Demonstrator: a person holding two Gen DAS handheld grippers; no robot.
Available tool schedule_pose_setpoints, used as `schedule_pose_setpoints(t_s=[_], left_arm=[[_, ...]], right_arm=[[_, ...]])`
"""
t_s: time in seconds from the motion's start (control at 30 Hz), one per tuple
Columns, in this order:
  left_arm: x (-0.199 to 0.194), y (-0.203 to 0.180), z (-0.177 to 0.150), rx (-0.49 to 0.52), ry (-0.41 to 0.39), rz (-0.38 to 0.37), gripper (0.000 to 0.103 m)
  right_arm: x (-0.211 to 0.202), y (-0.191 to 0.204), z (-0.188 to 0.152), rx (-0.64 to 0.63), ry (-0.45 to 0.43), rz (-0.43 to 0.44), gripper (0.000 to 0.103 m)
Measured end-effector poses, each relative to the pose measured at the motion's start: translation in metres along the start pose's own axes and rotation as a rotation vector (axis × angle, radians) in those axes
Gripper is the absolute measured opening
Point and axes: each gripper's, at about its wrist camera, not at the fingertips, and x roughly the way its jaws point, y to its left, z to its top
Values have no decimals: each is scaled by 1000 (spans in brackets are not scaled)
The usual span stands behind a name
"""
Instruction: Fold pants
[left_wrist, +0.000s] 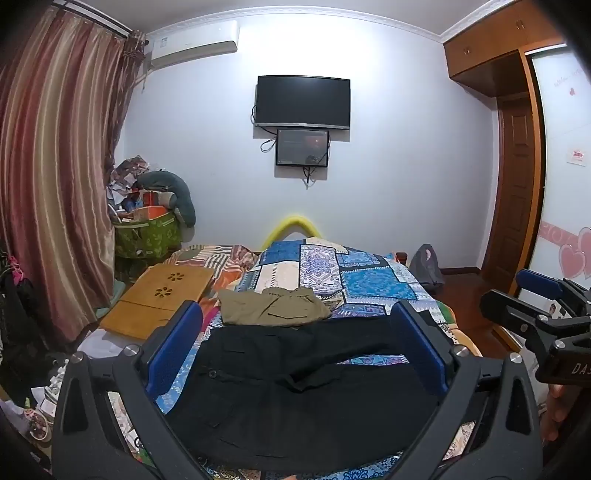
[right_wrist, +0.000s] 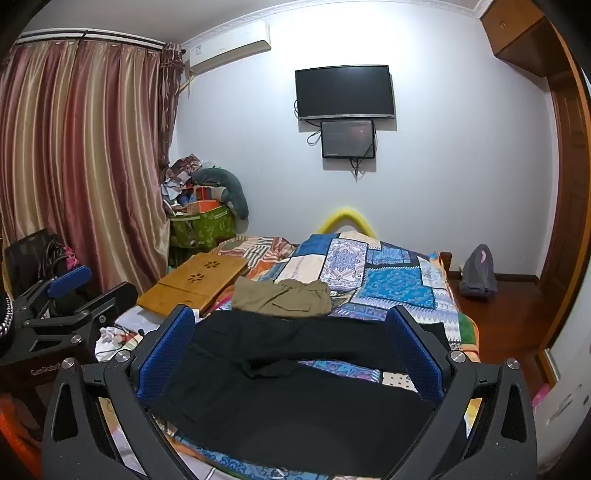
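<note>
Black pants (left_wrist: 295, 387) lie spread flat on the patchwork quilt at the near end of the bed, with the two legs running off to the right; they also show in the right wrist view (right_wrist: 288, 391). My left gripper (left_wrist: 295, 332) hangs above them, open and empty. My right gripper (right_wrist: 291, 332) is also above them, open and empty; it shows at the right edge of the left wrist view (left_wrist: 535, 302). The left gripper shows at the left of the right wrist view (right_wrist: 74, 291).
Folded khaki pants (left_wrist: 273, 306) lie just beyond the black pair. A wooden lap tray (left_wrist: 159, 299) rests on the bed's left side. A cluttered green bin (left_wrist: 147, 232) and curtains (left_wrist: 55, 184) stand left. A grey bag (left_wrist: 426, 266) sits on the wooden floor right.
</note>
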Motion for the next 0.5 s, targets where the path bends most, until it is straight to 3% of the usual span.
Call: schedule_pose_setpoints(t_s=[0.5], left_arm=[[4,-7,-3,3,-6,9,103]], right_arm=[[2,1,-1,11,-3,9,103]])
